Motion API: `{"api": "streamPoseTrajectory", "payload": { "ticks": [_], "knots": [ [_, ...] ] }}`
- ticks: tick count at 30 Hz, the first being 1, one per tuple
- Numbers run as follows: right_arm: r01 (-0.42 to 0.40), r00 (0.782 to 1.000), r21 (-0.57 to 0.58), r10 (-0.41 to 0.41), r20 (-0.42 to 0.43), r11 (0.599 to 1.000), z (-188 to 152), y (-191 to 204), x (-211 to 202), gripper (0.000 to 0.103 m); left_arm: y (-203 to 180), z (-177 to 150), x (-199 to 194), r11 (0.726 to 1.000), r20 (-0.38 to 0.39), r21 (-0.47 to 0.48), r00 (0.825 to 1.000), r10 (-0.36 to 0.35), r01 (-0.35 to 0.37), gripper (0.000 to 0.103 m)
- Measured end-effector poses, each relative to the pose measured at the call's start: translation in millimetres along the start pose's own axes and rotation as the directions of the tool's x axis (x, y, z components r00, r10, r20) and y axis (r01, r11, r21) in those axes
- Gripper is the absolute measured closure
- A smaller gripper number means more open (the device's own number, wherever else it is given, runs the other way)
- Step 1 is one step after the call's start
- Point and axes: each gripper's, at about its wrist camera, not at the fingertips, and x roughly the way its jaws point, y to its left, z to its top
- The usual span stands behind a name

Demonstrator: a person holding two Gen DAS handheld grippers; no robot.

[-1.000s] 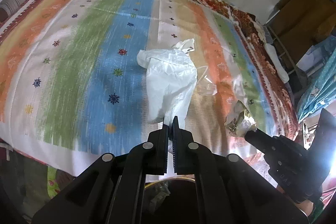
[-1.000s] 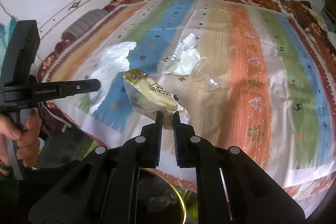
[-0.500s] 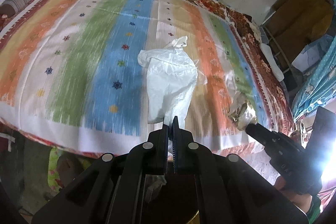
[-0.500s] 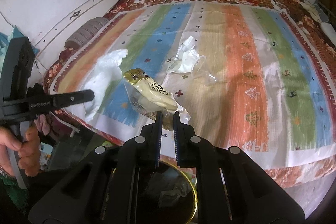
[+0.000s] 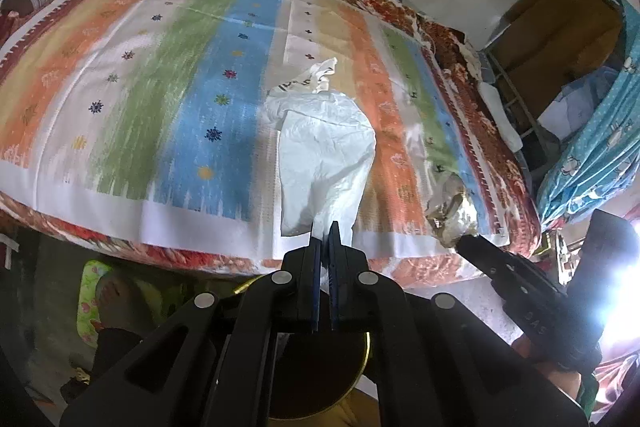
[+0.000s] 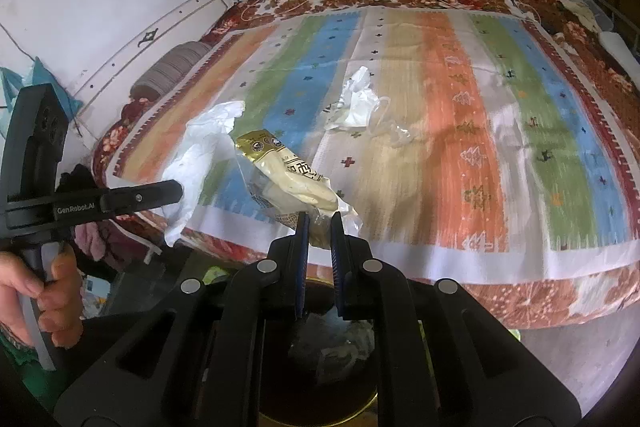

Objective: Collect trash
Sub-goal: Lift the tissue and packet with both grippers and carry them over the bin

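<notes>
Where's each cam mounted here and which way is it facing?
Left wrist: on the left gripper, facing forward and down along its fingers over the striped bedspread; fingers shut on a white plastic bag; right gripper enters at lower right.
Right wrist: on the right gripper, facing forward and down over the same bed; fingers shut on a gold snack wrapper; left gripper and the hand gripping it show at left.
Shared: bedspread, bag, wrapper, gold-rimmed bin below.

White bag (image 5: 326, 155) (crinkled), striped bedspread (image 5: 168, 75), gold wrapper (image 6: 288, 175).
</notes>
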Motion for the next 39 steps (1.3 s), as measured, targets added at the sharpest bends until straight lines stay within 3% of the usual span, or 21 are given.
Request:
{"api": "streamPoseTrajectory", "payload": {
  "ticks": [24, 39],
  "knots": [
    [0.023, 0.999, 0.049, -0.021, -0.039, 0.999, -70, 9, -21, 0.093, -17, -65, -24, 0.999, 0.010, 0.037, 1.000, -0.030, 0.029, 0.101],
    [0.089, 0.978, 0.037, -0.080, -0.192, 0.995, -122, 13, 15, 0.093, -20, -102, -5, 0.999, -0.052, 0.039, 0.998, 0.020, -0.018, 0.101]
  ]
}}
